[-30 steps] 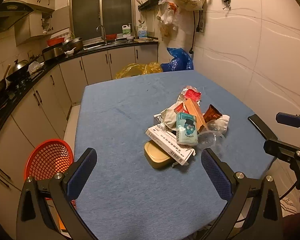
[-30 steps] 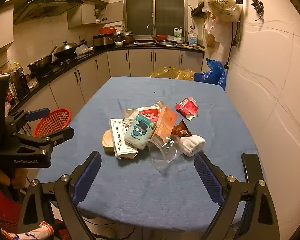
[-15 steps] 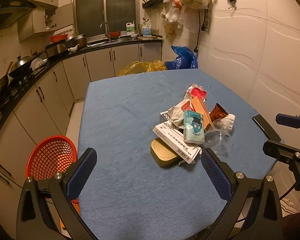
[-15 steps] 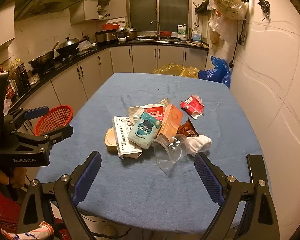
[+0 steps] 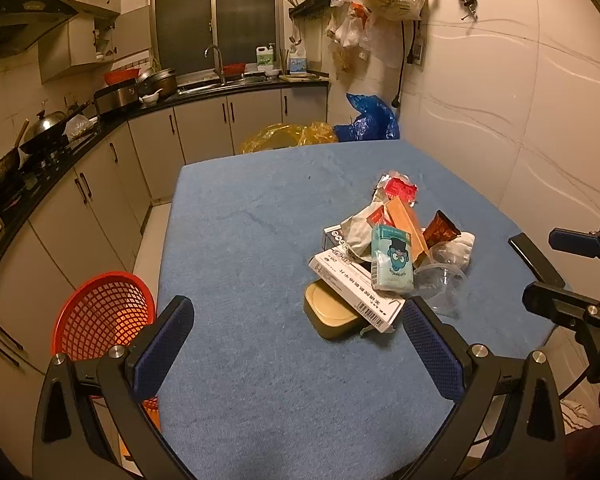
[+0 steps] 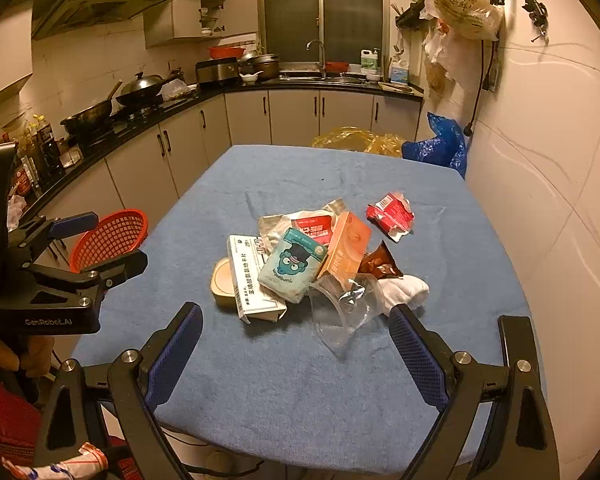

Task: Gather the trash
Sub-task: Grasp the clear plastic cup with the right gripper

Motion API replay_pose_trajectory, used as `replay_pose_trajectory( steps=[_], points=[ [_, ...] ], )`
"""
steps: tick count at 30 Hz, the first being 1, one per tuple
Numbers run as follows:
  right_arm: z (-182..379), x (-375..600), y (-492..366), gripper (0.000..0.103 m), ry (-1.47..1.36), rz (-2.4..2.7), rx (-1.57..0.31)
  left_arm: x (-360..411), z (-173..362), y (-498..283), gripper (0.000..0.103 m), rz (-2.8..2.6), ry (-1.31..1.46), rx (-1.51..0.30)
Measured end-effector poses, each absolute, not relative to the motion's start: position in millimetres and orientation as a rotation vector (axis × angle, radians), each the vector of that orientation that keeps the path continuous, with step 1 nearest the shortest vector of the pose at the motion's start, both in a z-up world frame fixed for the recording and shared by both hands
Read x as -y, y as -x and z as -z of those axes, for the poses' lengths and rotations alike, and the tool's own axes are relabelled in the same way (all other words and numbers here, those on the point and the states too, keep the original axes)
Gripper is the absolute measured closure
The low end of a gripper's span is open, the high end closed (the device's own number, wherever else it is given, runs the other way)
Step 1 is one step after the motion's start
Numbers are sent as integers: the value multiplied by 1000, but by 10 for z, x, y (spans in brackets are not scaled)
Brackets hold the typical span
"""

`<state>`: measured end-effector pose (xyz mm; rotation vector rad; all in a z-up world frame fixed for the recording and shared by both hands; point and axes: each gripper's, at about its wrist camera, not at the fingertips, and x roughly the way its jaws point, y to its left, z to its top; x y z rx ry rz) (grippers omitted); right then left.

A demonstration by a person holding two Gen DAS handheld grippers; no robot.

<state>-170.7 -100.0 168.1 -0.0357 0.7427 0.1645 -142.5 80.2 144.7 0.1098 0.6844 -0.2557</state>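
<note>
Off to the left of the left gripper (image 5: 298, 354), beyond the table edge and lower than the blue tablecloth (image 5: 260, 220), stands the red mesh basket (image 5: 100, 316), the likely place for the trash; the left gripper's fingers are spread wide with nothing between them. Ahead of its right finger lies the trash pile (image 5: 384, 256): a tan tub (image 5: 332, 316) pinned under a long white box (image 5: 352, 288), with a teal tissue pack (image 5: 392, 264) leaning on top. In the right wrist view the right gripper (image 6: 294, 354) is likewise spread and empty, and the same heap sits just beyond and between its fingers, a crumpled clear plastic cup (image 6: 340, 308) nearest, a white wad (image 6: 404, 290) toward the right finger, a red wrapper (image 6: 392, 214) farther off and apart. The risk, as I judge it, is the stacking: pulling a lower piece would topple the leaning pack and box, and the thin cup may buckle or slip out of a pinch, or the soft cloth may bunch under a low finger. Behind the table run grey cabinets (image 6: 300, 116) and a dark counter, with bags hung on the tiled wall at right.
</note>
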Motion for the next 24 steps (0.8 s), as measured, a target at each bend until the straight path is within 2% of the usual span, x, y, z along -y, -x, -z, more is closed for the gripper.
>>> replay_pose_trajectory(
  steps=[15, 24],
  points=[
    [-1451, 1215, 1566, 8, 10, -134, -819, -708, -1331, 1339, 0, 231, -110, -748],
    [-1281, 1375, 1398, 11, -14, -129, -875, -761, -1157, 1121, 0, 191, -44, -856]
  ],
)
